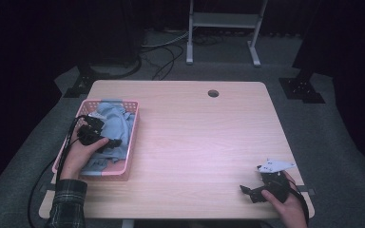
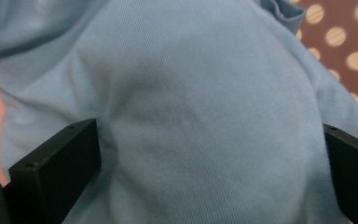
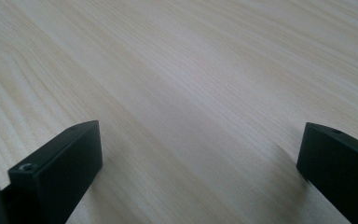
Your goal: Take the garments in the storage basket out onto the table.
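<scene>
High view: one pink basket at desk left edge, light-blue garment heaped inside, not yet lifted out. Left hand-held gripper down in basket; right hand-held gripper idle on bare wood near front right corner.

Left gripper view: jaws spread wide, straddling garment fold, no pinch yet. Likely early stage.

Right gripper view: jaws apart, nothing between, wood below. Count: one basket, one garment visible, two grippers.

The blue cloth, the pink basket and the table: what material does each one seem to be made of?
The blue cloth looks like a soft knitted fabric, perhaps cotton jersey: fine ribbed lines and loose folds, matte. The pink basket seems to be moulded plastic, with walls pierced by regular holes. The table shows pale wood grain with a smooth satin surface; whether it is solid wood or laminate cannot be told.
</scene>
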